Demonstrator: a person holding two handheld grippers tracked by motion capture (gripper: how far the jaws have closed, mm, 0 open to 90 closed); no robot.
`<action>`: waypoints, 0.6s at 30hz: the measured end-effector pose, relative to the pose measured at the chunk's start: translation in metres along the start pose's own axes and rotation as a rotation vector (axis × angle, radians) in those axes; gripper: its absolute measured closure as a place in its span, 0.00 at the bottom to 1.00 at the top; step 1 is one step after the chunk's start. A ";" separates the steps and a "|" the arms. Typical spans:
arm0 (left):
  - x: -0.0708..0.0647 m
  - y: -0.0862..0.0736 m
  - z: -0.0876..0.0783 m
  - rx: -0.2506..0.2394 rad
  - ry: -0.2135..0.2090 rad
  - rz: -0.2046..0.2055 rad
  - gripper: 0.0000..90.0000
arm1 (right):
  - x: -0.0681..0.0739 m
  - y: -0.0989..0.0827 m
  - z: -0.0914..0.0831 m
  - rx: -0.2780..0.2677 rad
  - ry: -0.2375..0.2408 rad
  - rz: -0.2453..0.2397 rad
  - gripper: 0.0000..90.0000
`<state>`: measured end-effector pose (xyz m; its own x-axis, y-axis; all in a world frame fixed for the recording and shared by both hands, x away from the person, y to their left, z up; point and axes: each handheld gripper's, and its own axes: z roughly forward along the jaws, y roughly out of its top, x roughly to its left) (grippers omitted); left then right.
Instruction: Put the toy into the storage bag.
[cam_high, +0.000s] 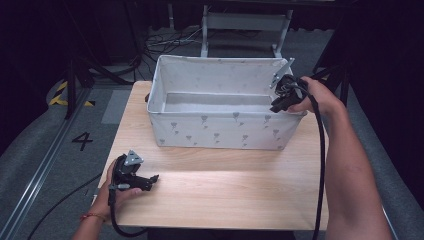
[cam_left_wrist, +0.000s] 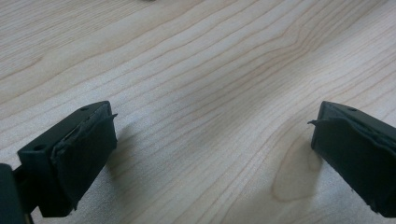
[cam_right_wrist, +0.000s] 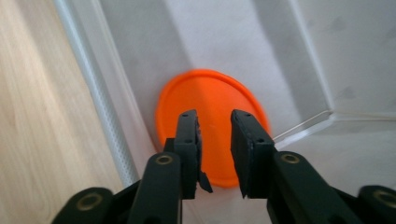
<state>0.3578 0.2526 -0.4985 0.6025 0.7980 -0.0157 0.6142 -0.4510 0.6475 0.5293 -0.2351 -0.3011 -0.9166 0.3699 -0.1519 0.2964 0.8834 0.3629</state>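
So a white fabric box (cam_high: 220, 127) with a little grey print is seen in the upper middle of the high view, set on a light wooden bench (cam_high: 220, 195). The right gripper (cam_high: 280, 102) is held over the box's right end, at the upper right of that frame, pointed down into it, with a black cable (cam_high: 320, 165) trailing back along the forearm.

In the right gripper view, an orange disc (cam_right_wrist: 210, 100) is found lying on the box floor in the middle of the frame, right next to the box wall whose rim (cam_right_wrist: 100, 102) runs down the left side. The right gripper (cam_right_wrist: 215, 140) is seen with its jaws close together but with a narrow gap left between them, and nothing is pinched in there; the disc is just seen beyond and behind them. Whether the disc is touched can't be told.

The left gripper (cam_high: 150, 180) is held at the lower left of the high view, low over the bare bench, well apart from the box. In the left gripper view it (cam_left_wrist: 212, 135) is spread wide open, only wood grain between the jaws.
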 end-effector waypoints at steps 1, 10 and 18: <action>0.000 0.000 0.000 0.000 0.000 0.000 0.01 | 0.002 -0.001 -0.004 -0.038 0.002 0.001 0.78; 0.000 0.000 0.000 0.000 0.001 0.000 0.01 | 0.018 -0.008 -0.035 -0.224 -0.054 0.033 0.60; 0.000 0.000 0.000 -0.001 -0.001 0.000 0.01 | 0.033 -0.022 -0.059 -0.353 -0.177 0.155 0.29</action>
<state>0.3577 0.2526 -0.4986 0.6026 0.7979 -0.0163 0.6141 -0.4506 0.6479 0.4766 -0.2593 -0.2602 -0.7990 0.5614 -0.2155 0.2887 0.6724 0.6816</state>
